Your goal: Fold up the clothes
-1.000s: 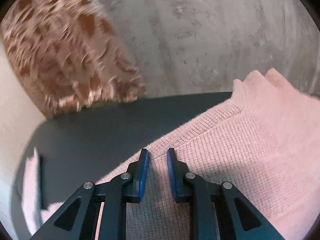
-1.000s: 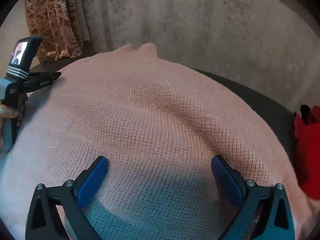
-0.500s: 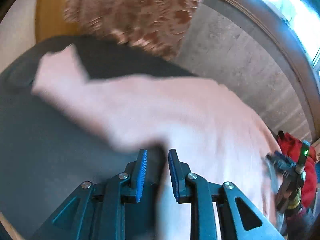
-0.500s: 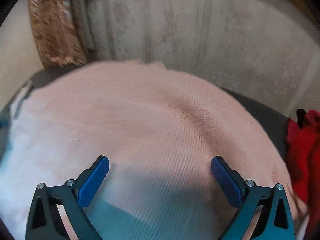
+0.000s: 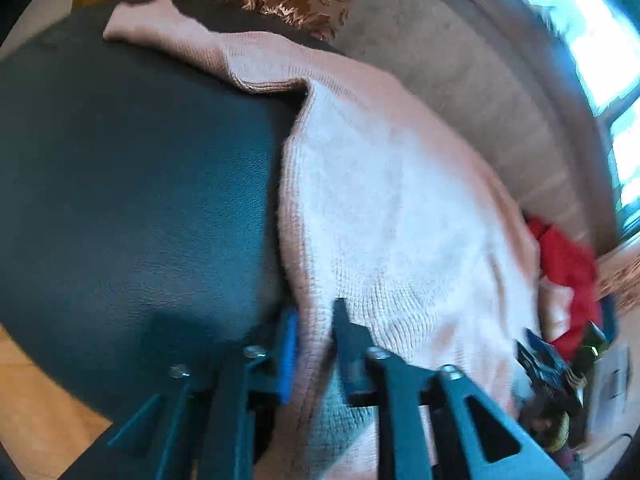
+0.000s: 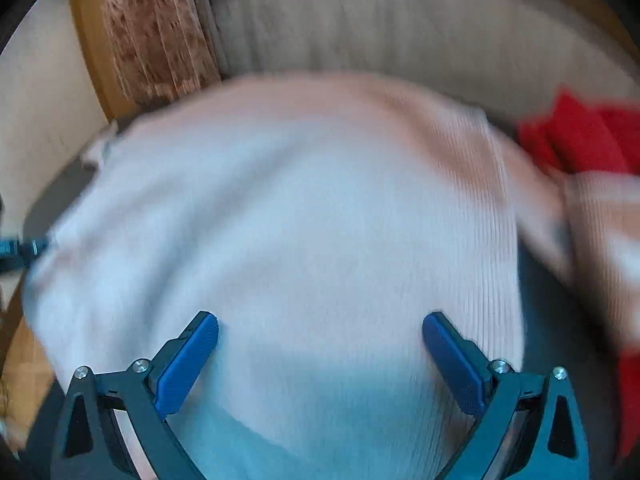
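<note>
the left claw (image 5: 314, 322) is clamped on the edge of the pink knit sweater (image 5: 392, 208); its jaws have just been closing, and a fold of the knit runs down between the blue pads. from that pinch the sweater spreads ahead and to the right of the left claw over the dark leather worktop (image 5: 132, 200), with one sleeve (image 5: 160, 28) reaching far ahead and to the left, its cuff lying flat on the leather. bare worktop lies to the left of this claw. a red garment (image 5: 568, 264) sits beyond the sweater's far right edge.

the right claw (image 6: 320, 336) stands wide open above the sweater (image 6: 300, 208), the pale knit filling the gap between its fingers (image 6: 188, 364); the view is blurred, so whether the pads touch the cloth is unclear. ahead and to the right of it lies the red garment (image 6: 580, 140), beside a lighter striped cloth (image 6: 604, 216). a patterned brown curtain (image 6: 156, 36) hangs ahead and to the left.
</note>
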`<control>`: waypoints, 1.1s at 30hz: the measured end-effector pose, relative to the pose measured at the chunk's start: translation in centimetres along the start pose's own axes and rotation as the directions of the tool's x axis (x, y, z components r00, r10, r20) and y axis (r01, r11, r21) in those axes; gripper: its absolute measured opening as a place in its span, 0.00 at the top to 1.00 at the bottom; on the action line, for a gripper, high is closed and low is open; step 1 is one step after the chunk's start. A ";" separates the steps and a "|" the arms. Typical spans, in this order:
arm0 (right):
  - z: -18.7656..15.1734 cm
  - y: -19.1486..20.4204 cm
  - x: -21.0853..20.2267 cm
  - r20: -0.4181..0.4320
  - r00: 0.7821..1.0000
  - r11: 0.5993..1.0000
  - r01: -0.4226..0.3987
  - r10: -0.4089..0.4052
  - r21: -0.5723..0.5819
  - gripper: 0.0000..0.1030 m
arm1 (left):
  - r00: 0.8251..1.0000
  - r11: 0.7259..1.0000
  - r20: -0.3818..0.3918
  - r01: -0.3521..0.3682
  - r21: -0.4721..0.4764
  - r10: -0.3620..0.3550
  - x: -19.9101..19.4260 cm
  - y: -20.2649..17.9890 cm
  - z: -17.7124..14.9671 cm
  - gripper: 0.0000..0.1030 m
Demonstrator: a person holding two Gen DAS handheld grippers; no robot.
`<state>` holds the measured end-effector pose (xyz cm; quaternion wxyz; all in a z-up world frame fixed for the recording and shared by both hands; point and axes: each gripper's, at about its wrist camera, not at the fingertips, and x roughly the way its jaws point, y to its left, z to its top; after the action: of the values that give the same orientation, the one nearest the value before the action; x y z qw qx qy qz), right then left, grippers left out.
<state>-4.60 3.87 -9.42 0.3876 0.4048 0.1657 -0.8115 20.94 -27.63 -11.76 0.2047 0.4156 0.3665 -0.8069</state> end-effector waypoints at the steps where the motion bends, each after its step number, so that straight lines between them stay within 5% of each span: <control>1: -1.5 0.5 -1.1 0.025 1.000 1.000 0.007 -0.006 -0.025 0.00 | 0.999 0.999 -0.001 -0.035 0.023 0.035 -0.4 0.0 -0.3 0.93; 3: -3.4 0.5 -2.5 0.030 1.000 1.000 -0.005 0.005 -0.016 0.00 | 0.993 0.992 0.004 -0.114 0.058 0.114 -1.1 0.2 -1.0 0.93; 7: -6.4 0.5 -4.0 0.061 0.998 0.999 -0.005 0.007 -0.036 0.00 | 0.987 0.987 -0.004 -0.163 -0.013 0.163 -2.6 1.7 -1.8 0.88; 11: -6.9 0.6 -3.8 0.071 0.997 1.000 0.008 -0.006 -0.021 0.00 | 0.944 0.951 0.130 -0.308 0.011 0.304 -5.4 -0.4 -2.6 0.86; 15: -6.7 0.2 -3.4 0.076 0.997 1.000 0.003 -0.002 -0.007 0.00 | 0.962 0.984 0.215 -0.178 0.020 0.170 -6.2 -3.7 -2.9 0.79; 17: -6.7 0.2 -3.3 0.088 0.996 1.000 -0.003 0.003 0.002 0.00 | 0.968 0.985 0.221 -0.144 0.099 0.120 -4.5 -6.9 -3.1 0.79; 23: -6.5 -0.1 -5.1 0.102 0.995 1.000 -0.011 0.009 0.017 0.00 | 0.994 0.958 0.103 -0.056 0.282 0.028 1.9 -14.2 -4.5 0.79; 27: -5.8 -4.5 -7.4 0.169 0.983 0.983 0.035 -0.066 0.180 0.00 | 1.000 0.929 0.007 -0.024 0.370 0.023 6.0 -16.6 -4.3 0.79; 31: -5.2 -12.6 -9.4 0.211 0.960 0.887 0.069 -0.184 0.457 0.00 | 0.997 0.871 0.055 -0.066 0.486 0.045 6.7 -17.6 -5.7 0.78; 33: -5.8 -16.3 -9.6 0.232 0.949 0.810 0.039 -0.214 0.586 0.00 | 0.998 0.871 0.046 -0.054 0.488 0.036 6.6 -17.4 -5.9 0.78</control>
<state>-10.43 22.56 -6.18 0.2119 0.3684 -0.1177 -0.8975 9.26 -12.01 -12.11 0.1183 0.4478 0.1370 -0.8756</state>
